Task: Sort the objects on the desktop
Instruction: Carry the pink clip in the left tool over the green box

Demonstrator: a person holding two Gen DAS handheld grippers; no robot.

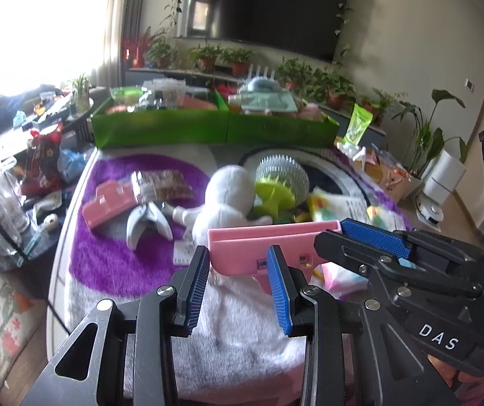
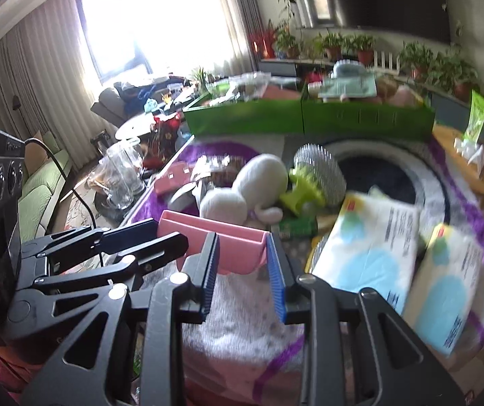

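The pink tray is the thing in hand; it sits on the fluffy purple-and-white rug at the near edge of the clutter, with both tools gathered at it. The left gripper is seen with its jaws parted, their tips reaching the tray's front wall without closing on it. The right gripper is set at the tray's right end, one pad at the end wall and the other against the front face; whether the tray is actually pinched cannot be told, though the jaws are not drawn together.

Just behind the tray, a white plush toy is lying, and touching that toy on its right a lime-green and silver brush is found. Left of the tray, farther back, a second pink tray with a snack packet on it and grey nail clippers remain on the rug. To the right of the tray, two tissue packs are lying loose.

Well beyond the tray, the green bins are already heaped with items, so part of the sorting is judged done. A good share is judged left, since all the things around the tray are still unsorted.
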